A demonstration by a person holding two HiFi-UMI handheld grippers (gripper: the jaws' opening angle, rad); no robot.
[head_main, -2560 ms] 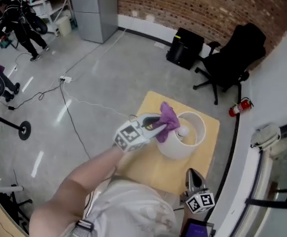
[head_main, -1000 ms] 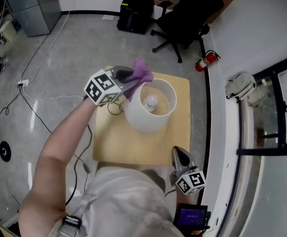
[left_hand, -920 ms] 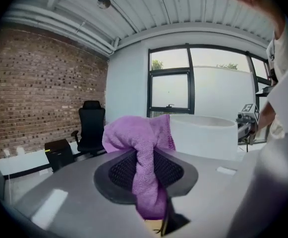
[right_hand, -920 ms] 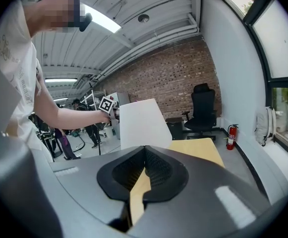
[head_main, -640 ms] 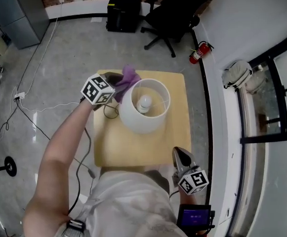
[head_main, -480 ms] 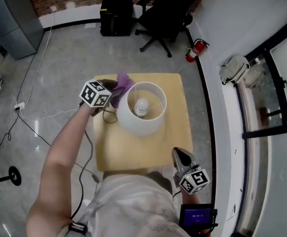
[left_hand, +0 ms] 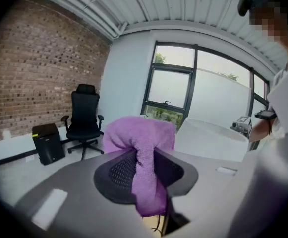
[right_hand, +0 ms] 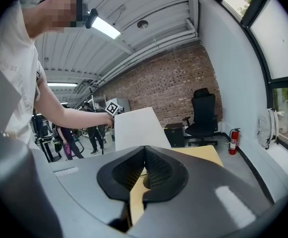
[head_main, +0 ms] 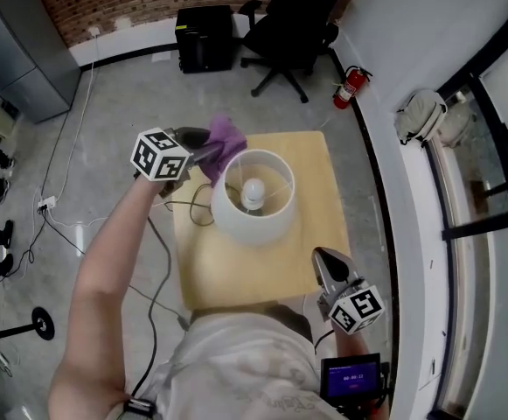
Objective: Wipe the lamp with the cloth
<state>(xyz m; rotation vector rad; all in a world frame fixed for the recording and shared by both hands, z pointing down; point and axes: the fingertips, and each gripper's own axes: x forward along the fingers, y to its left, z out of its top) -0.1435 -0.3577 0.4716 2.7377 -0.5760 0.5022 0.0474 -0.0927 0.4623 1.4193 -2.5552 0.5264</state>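
While the left tool [head_main: 199,150] pinches the purple cloth [head_main: 226,136] at the far rim of the lamp [head_main: 252,226], a hard push could tip it on the desk [head_main: 236,274]; right tool [head_main: 327,262], closed and empty, steadies nothing.

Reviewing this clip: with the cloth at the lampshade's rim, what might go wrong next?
The left gripper holds the purple cloth at the rim of the lampshade while the right gripper hangs away from it, so a sideways push might topple it. Loose cloth near the open top could catch on the bulb. The cord looped on the table beside the base might snag.
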